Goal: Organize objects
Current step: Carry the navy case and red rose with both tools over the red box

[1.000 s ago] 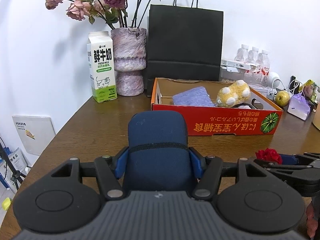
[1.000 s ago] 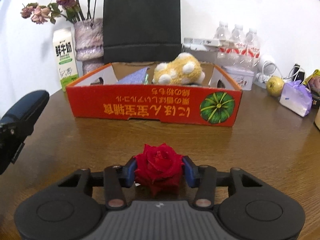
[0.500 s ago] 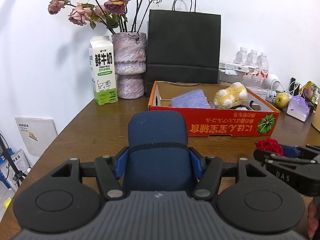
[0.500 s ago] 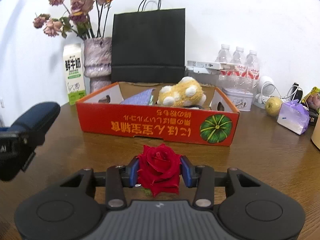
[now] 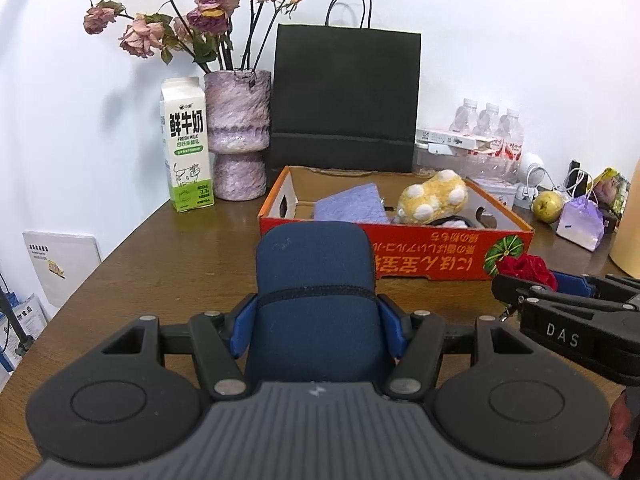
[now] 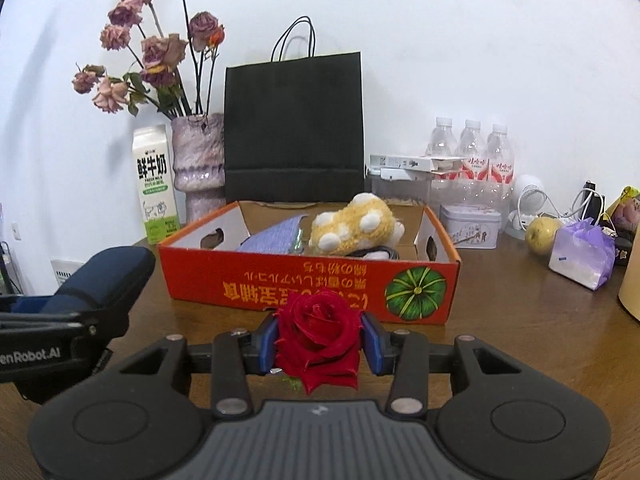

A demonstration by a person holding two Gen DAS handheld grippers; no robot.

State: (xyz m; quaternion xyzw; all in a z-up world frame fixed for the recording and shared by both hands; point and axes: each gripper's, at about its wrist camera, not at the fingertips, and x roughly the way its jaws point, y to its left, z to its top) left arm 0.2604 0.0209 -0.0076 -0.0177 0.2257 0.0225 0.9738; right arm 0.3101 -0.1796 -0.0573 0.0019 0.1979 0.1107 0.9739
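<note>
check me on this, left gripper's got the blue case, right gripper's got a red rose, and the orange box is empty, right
Not quite: the orange box is not empty. The right wrist view shows a yellow plush toy and a purple cloth inside it. The left gripper does hold the blue case, and the right gripper the red rose.

box (image 6: 308,280) on table (image 6: 520,312) | bag (image 6: 294,128) behind box | carton (image 6: 155,184) left (beside vase (image 6: 198,160))

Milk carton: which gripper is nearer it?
Left. The left gripper, holding a blue case, sits nearer the milk carton; the right gripper, holding the rose, sits farther right.
</note>
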